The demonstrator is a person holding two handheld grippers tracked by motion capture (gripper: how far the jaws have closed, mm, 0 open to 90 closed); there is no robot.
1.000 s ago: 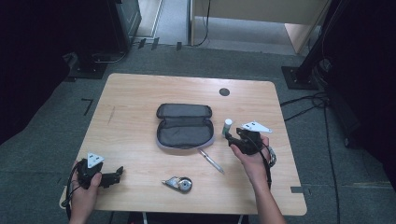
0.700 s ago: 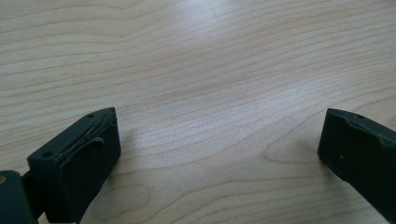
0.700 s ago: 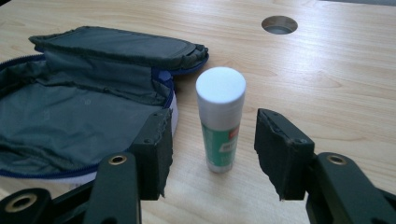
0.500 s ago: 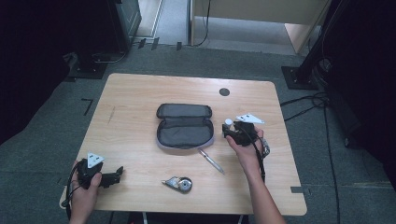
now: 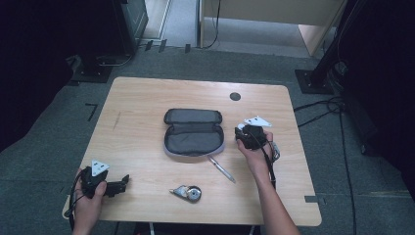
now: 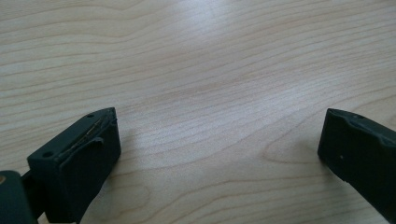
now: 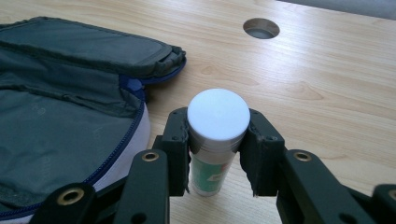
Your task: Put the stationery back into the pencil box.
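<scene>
A white-capped glue stick [image 7: 218,116] with a green label stands upright on the wooden table, just right of an open grey pencil case [image 5: 193,132]. My right gripper [image 7: 217,140] has just been closing and both pads now press on the stick's sides below the cap. From above, the right gripper [image 5: 241,131] sits by the case's right end, and the hand covers the stick. My left gripper [image 5: 122,182] rests near the front left corner, jaws wide apart over bare wood [image 6: 219,140] with nothing between them.
A silver pen [image 5: 221,169] lies in front of the case. A small round tape dispenser [image 5: 188,192] is near the front edge. A cable hole [image 5: 235,96] marks the table's far side. The case's open flap [image 7: 93,46] lies to the stick's left.
The right gripper moved a little left and farther up the table to the white-capped stick, and its jaws came together around it. The left hand kept still.
</scene>
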